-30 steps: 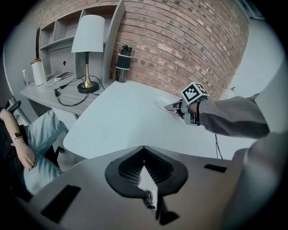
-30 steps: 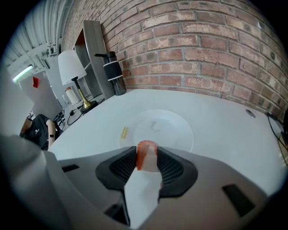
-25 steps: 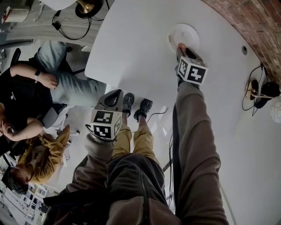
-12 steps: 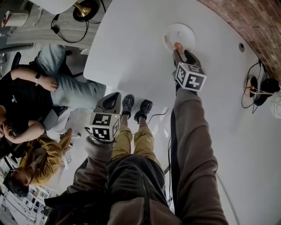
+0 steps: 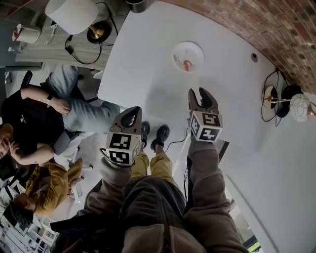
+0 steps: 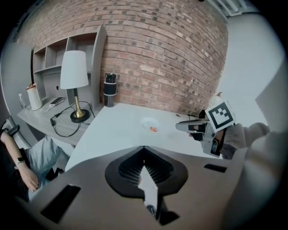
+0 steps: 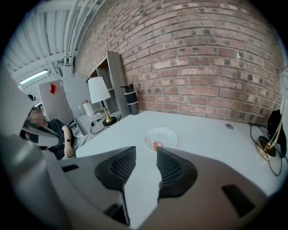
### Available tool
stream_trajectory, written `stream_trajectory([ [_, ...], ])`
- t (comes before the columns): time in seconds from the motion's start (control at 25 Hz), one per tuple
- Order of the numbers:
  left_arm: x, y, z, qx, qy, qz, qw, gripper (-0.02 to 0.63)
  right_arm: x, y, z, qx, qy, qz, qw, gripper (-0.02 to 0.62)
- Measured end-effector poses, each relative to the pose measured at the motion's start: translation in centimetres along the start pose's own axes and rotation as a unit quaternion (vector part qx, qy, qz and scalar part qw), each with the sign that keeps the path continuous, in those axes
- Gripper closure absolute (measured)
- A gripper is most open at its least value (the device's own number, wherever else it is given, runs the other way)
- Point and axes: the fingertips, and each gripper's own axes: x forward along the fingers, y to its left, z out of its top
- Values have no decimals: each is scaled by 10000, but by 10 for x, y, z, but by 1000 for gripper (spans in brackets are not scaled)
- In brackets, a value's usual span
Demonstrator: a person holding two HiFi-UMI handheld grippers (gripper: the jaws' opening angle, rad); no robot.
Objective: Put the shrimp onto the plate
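Orange shrimp [image 5: 186, 64] lay on plate [image 5: 196, 49]. Right hand-held gripper [image 5: 200, 94] stood open and empty, jaws just narrowed slightly. Left hand-held gripper [image 5: 129, 115] was closed. Any pull-back needed to stay clear of the plate.

- A small orange shrimp [image 5: 186, 64] lies in the round white plate [image 5: 193, 49], on the white table [image 5: 143, 59], ahead of the right gripper [image 5: 200, 95], whose empty jaws have just been closing slightly.
- The left gripper [image 5: 129, 112] is to its left, at the table's near edge.
- A white-shaded lamp [image 5: 71, 15] stands off the table, ahead-left of the left gripper.
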Motion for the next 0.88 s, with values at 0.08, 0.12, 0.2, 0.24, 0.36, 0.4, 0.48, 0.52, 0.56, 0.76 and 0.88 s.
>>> stream_trajectory([
  [0.08,-9,-7,11,19,-117,-14,9999,601,-22,6,5,16,-100,-24,9999,462],
  [0.12,-14,-10,16,24,-156,-9,9999,601,-32,8,7,33,-156,-35,9999,462],
  [0.2,-23,-16,25,48,-200,32,9998,601,-51,10,15,52,-300,-96,9995,485],
  [0.24,-28,-19,29,69,-233,45,9997,601,-61,9,19,60,-382,-141,9992,503],
  [0.36,-41,-32,44,218,-421,-35,9989,601,-89,7,28,166,-618,-257,9976,522],
  [0.4,-44,-36,49,281,-500,-77,9983,601,-98,7,31,204,-698,-301,9969,531],
  [0.48,-51,-43,61,405,-688,-153,9967,601,-118,5,40,214,-882,-412,9950,560],
  [0.52,-54,-48,68,465,-792,-198,9956,601,-128,5,44,217,-979,-461,9939,566],
  [0.56,-59,-53,76,517,-883,-244,9944,601,-138,5,49,238,-1070,-496,9927,568],
  [0.76,-92,-83,119,790,-1268,-409,9879,601,-190,9,70,356,-1463,-706,9861,592],
  [0.88,-111,-93,146,887,-1546,-421,9831,601,-215,14,91,330,-1761,-780,9807,594],
])
